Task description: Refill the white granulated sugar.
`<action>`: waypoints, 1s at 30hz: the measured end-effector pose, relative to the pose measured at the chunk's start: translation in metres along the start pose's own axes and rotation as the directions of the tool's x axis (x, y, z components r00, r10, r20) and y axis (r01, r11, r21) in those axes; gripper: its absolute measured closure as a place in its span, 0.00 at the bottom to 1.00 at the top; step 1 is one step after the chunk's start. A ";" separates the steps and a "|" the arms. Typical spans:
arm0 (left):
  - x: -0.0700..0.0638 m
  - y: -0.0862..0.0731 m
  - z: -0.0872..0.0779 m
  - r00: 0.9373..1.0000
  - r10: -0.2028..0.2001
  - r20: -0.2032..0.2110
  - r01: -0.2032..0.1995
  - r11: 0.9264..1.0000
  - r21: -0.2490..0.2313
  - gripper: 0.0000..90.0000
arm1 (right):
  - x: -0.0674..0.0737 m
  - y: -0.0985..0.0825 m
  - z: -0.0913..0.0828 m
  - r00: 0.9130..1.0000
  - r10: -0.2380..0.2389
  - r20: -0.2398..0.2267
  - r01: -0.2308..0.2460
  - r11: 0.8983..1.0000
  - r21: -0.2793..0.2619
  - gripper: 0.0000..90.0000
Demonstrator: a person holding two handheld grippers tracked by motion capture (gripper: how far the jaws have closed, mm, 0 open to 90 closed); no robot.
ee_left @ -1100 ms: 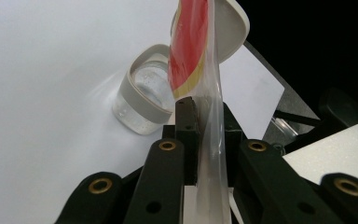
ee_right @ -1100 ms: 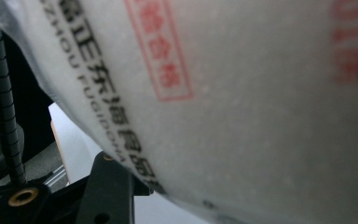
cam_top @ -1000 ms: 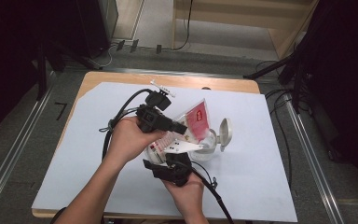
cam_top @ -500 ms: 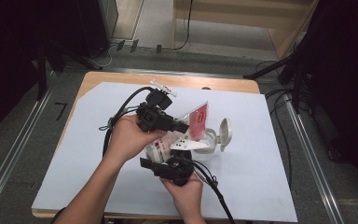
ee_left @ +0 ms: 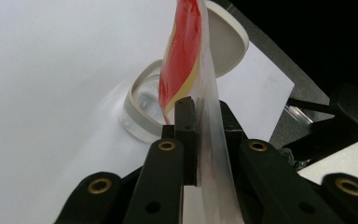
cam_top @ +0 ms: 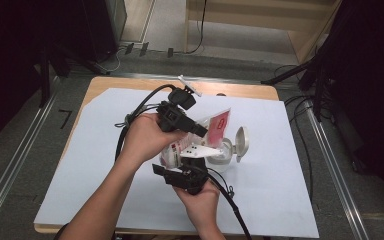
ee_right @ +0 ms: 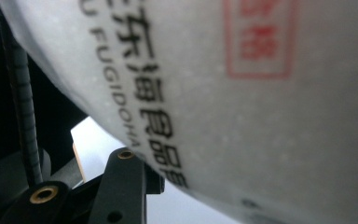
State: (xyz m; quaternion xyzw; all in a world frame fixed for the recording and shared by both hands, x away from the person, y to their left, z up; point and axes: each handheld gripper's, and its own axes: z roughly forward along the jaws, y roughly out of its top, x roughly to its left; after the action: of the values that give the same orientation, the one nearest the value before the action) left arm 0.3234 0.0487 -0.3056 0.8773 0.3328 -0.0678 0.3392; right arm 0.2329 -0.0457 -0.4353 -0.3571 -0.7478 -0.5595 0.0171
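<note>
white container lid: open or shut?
Open. The lid is flipped back, standing beside the container; in the left gripper view the rim's mouth is uncovered under the red-and-clear bag.

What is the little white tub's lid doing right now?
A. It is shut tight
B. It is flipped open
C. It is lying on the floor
B: the round lid stands flipped up beside the open white tub; the left gripper view looks into the tub's open rim.

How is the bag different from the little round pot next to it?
The bag is red and white and floppy; the pot is clear, round and stiff. The bag is held up, pinched by the left gripper; the pot sits on the table. Its lid is flipped open.
</note>
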 end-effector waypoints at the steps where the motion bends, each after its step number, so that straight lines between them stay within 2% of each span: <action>1: 0.001 0.000 0.001 1.000 0.009 0.006 -0.009 1.000 -0.006 0.93 | 0.000 0.001 0.000 1.000 0.011 -0.011 -0.011 1.000 0.000 0.70; 3: 0.001 0.000 0.001 1.000 0.026 0.005 -0.025 1.000 -0.004 0.93 | 0.000 0.001 -0.001 1.000 0.026 -0.013 -0.026 1.000 -0.004 0.70; 8: 0.001 -0.001 0.000 0.999 0.023 0.022 -0.022 1.000 -0.021 0.92 | 0.002 0.003 -0.003 0.998 0.060 -0.033 -0.060 0.998 -0.016 0.70; 11: -0.001 -0.002 0.000 1.000 0.017 0.011 -0.017 0.999 -0.029 0.92 | 0.003 0.003 -0.003 0.997 0.068 -0.035 -0.069 0.998 -0.012 0.70; 18: -0.003 -0.002 0.000 1.000 0.016 -0.001 -0.016 0.999 -0.038 0.92 | 0.006 0.004 -0.005 0.998 0.059 -0.017 -0.059 0.998 -0.009 0.70; 23: -0.006 -0.002 -0.001 1.000 0.026 -0.011 -0.026 0.999 -0.045 0.91 | 0.007 0.005 -0.007 0.997 0.064 -0.034 -0.065 0.998 -0.018 0.70; 26: -0.006 -0.002 0.000 1.000 0.023 -0.004 -0.023 0.998 -0.056 0.91 | 0.007 0.005 -0.007 0.998 0.063 -0.030 -0.064 0.998 -0.020 0.70; 30: -0.006 -0.003 -0.001 1.000 0.027 -0.015 -0.027 0.998 -0.057 0.92 | 0.009 0.005 -0.007 0.998 0.061 -0.022 -0.062 0.998 -0.023 0.68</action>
State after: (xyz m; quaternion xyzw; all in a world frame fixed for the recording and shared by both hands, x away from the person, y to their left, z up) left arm 0.3166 0.0478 -0.3041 0.8722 0.3252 -0.0473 0.3624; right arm 0.2260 -0.0465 -0.4251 -0.3741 -0.7296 -0.5712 0.0381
